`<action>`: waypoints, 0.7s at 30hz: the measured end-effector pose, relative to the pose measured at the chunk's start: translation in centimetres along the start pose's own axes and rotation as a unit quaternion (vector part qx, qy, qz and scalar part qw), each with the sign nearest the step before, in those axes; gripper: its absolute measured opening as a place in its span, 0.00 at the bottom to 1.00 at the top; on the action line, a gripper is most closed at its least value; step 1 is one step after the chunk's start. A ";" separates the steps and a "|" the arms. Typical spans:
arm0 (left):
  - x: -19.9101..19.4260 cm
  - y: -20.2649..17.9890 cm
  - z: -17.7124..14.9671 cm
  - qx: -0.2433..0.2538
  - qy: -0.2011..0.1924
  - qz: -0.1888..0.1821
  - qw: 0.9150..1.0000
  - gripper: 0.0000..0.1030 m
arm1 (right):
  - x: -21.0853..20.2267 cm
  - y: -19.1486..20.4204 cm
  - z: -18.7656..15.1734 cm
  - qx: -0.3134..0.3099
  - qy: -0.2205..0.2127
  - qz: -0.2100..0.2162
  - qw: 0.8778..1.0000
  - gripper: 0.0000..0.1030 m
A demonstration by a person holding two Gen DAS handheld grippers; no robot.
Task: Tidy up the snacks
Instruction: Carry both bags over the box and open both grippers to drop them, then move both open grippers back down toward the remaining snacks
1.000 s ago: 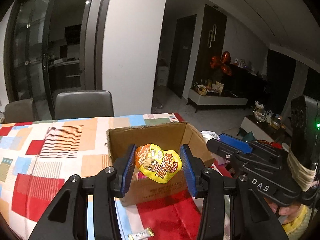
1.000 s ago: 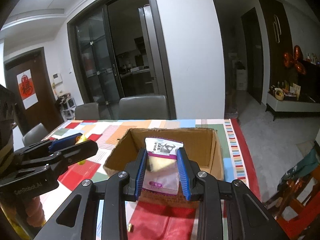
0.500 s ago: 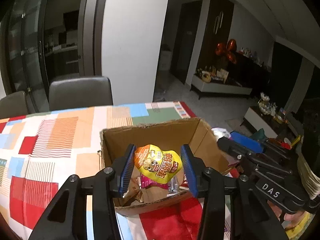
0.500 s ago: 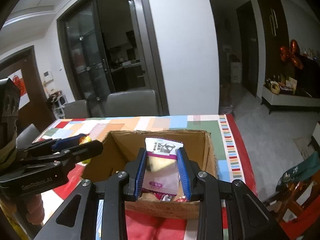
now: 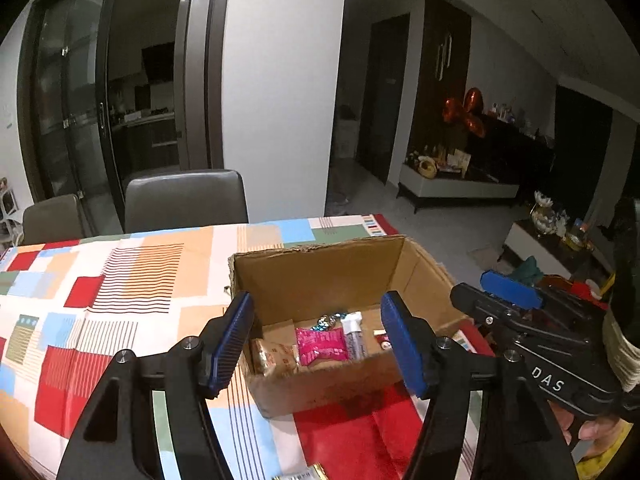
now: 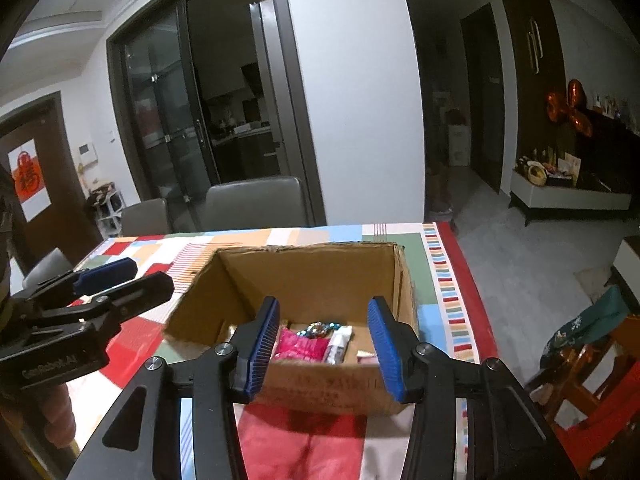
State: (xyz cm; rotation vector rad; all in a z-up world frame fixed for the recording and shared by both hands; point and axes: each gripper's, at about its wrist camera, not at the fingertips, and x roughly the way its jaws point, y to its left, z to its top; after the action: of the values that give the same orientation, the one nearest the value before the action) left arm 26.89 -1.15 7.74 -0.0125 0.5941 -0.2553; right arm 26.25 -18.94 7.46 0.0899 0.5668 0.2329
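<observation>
Left gripper point(image 5: 320, 340) and right gripper point(image 6: 324, 344): jaws just opened, apart, nothing between. Cardboard box point(image 5: 320, 276) ahead below both; pink snack packet point(image 5: 322, 346) inside.

At the lower right of the left wrist view, the black body of the right gripper point(image 5: 508, 304) bears white letters "DAS". At the lower left of the right wrist view, the left gripper point(image 6: 116, 280) reads "GenRobot.AI". A red door sign point(image 6: 27, 176) shows a Chinese character.
</observation>
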 end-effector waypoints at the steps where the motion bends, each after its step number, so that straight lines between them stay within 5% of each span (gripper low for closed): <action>1: -0.4 0.0 0.0 0.000 -0.002 0.000 1.000 0.63 | -0.5 0.2 -0.3 0.001 -0.003 0.003 1.000 0.46; 21: -7.5 -1.2 -8.9 -0.005 -0.007 0.017 1.000 0.63 | -6.4 0.3 -8.6 0.041 0.021 -0.009 0.999 0.46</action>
State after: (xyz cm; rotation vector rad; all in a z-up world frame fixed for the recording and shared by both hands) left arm 15.69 0.01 4.56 -0.0137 0.5814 -0.2196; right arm 16.34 -20.06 3.60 0.1587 0.6179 0.1941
